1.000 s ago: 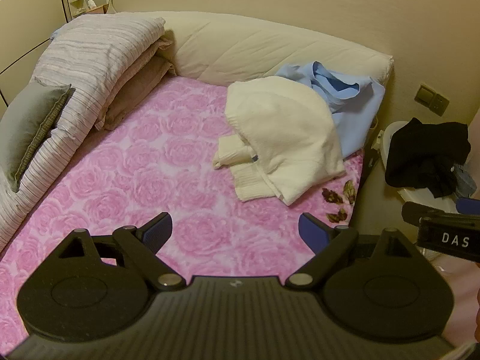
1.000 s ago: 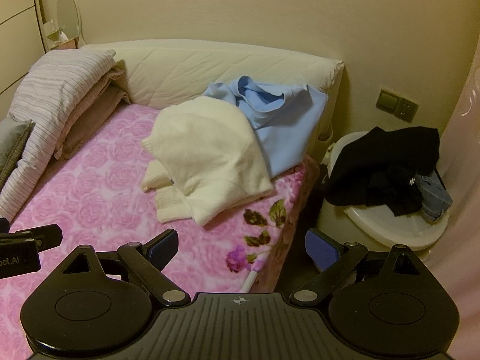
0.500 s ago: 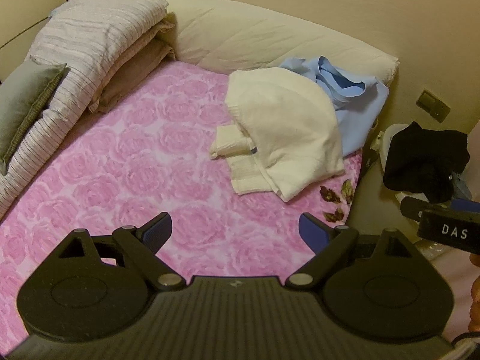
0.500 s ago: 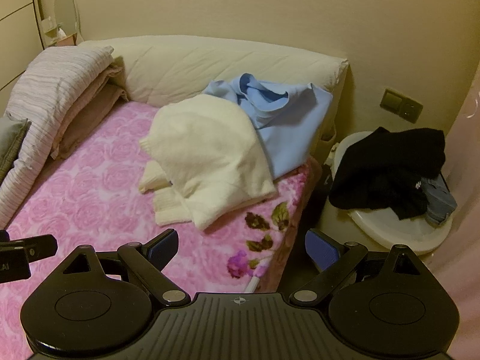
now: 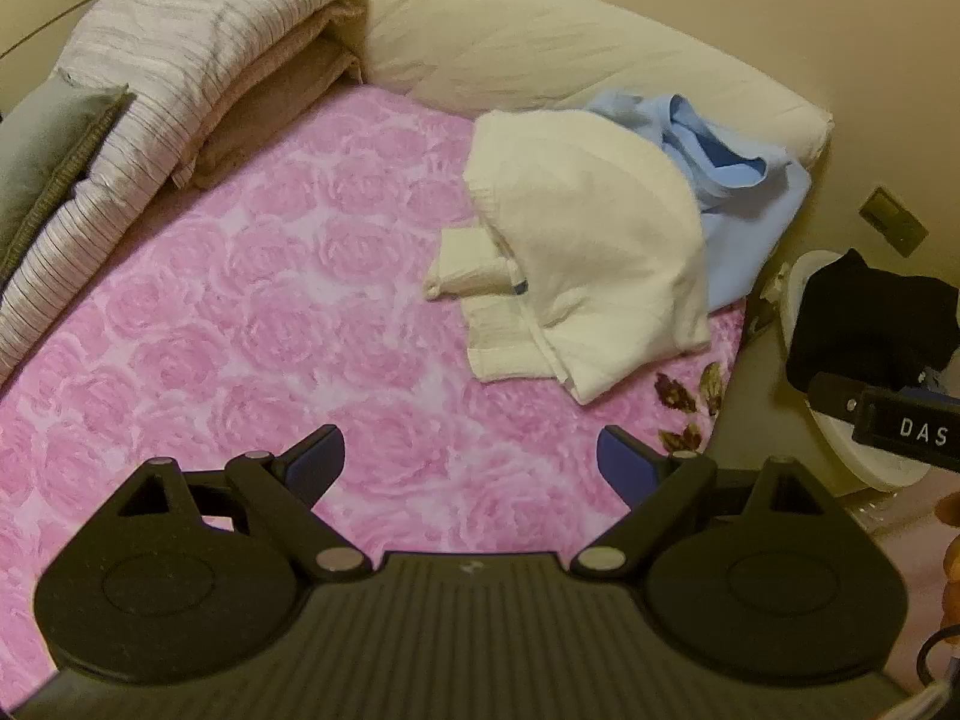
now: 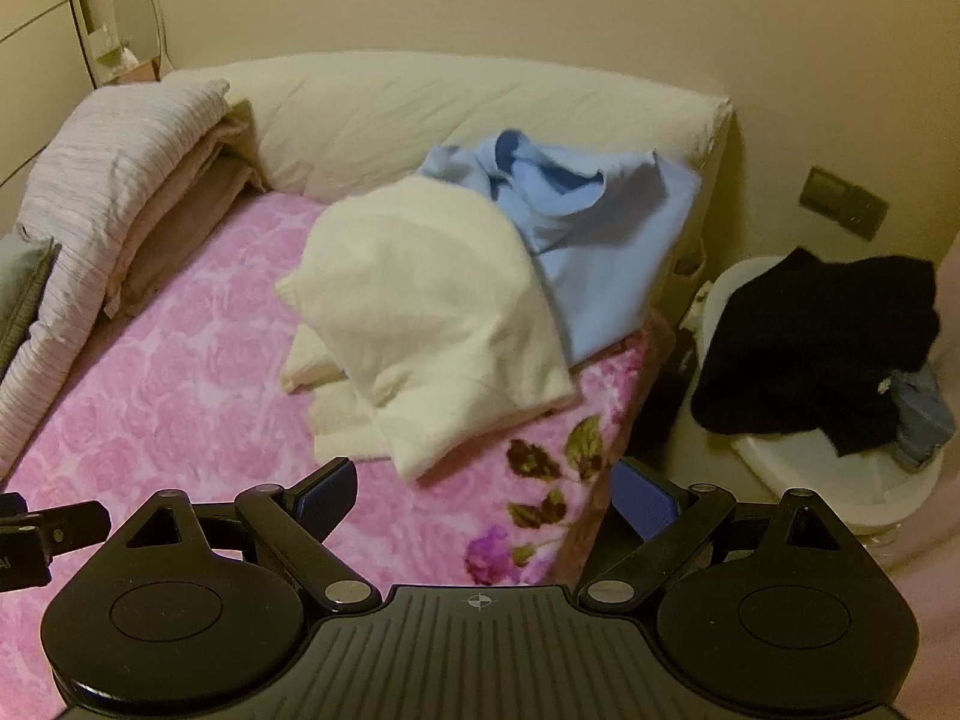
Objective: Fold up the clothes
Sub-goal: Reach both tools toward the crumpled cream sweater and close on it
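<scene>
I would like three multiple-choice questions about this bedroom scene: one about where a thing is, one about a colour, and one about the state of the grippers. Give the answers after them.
1. Where does the cream garment lie?
A. in the basin
B. on the pink blanket, partly over the blue garment
C. on the striped bedding

2. What colour is the clothing piled in the white basin?
A. black
B. red
C. yellow

3. How are the two grippers?
A. both shut on cloth
B. one open, one shut
C. both open, holding nothing

Answers:
1 B: it overlaps the blue garment on the pink blanket.
2 A: the black clothing fills the basin.
3 C: left gripper and right gripper have fingers spread with nothing between.
</scene>
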The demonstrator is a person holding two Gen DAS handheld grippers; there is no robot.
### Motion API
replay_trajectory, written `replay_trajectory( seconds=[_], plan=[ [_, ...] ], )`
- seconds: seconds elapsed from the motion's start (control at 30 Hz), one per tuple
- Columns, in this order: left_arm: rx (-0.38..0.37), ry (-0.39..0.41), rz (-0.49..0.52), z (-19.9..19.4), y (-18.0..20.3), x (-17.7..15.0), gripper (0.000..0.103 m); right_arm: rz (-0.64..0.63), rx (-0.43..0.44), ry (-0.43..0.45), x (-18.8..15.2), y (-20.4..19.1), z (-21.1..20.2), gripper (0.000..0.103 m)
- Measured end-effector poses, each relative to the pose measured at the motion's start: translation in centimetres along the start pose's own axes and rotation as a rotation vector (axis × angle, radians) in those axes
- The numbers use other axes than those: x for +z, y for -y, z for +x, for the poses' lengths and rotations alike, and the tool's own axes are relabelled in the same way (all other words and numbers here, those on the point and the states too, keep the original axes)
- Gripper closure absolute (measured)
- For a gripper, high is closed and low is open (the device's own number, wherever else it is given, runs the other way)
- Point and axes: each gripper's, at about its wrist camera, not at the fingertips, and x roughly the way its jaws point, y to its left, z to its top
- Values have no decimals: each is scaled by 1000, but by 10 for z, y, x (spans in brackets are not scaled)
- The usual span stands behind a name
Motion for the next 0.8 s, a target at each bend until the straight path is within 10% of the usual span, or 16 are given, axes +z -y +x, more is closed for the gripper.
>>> replay_trajectory(
  seconds=[0.23,0.8],
  plan=[
    [-3,-47,-20,47,4,16,20,0,16,-48,13,26,51,28],
    [-60,-110,-99,197,9,94,22,-75,60,-86,71,50,202,28]
  ],
)
